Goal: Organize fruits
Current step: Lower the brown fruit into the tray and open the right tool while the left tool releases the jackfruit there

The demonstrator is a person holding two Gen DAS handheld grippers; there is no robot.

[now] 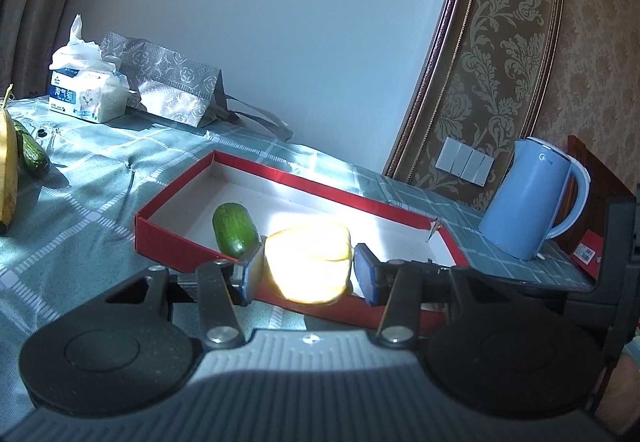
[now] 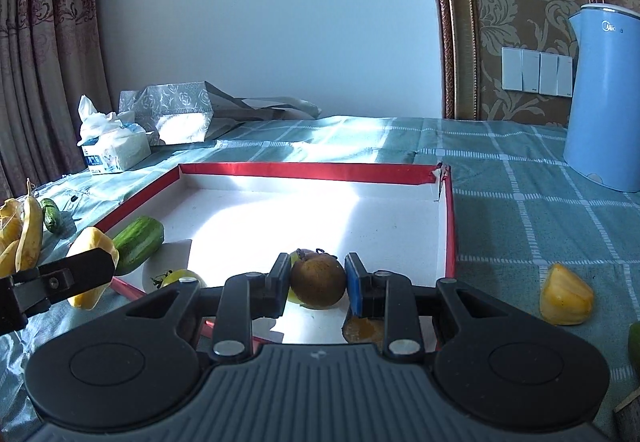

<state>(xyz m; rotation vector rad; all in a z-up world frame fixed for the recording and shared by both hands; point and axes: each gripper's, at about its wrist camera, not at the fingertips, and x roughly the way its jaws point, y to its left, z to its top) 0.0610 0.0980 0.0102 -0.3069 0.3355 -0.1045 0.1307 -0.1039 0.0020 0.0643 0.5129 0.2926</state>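
Note:
A shallow red box (image 1: 176, 242) with a white floor lies on the checked cloth. My left gripper (image 1: 306, 266) is shut on a yellow fruit piece (image 1: 308, 266) over the box's near rim. A green cucumber (image 1: 234, 230) lies inside the box behind it. In the right wrist view my right gripper (image 2: 318, 280) is shut on a round brown fruit (image 2: 318, 280) above the white floor of the red box (image 2: 312, 170). The left gripper's finger (image 2: 76, 270) and its yellow fruit piece (image 2: 90, 246) show at the left, beside the cucumber (image 2: 138, 244).
A greenish tomato (image 2: 180, 278) and an orange piece (image 2: 362, 330) lie in the box near me. Another yellow piece (image 2: 564, 300) rests on the cloth at the right. Bananas (image 2: 26, 238) and a second cucumber (image 2: 51, 218) lie left. A blue kettle (image 2: 604, 98), tissue pack (image 2: 114, 150) and grey bag (image 2: 176, 114) stand behind.

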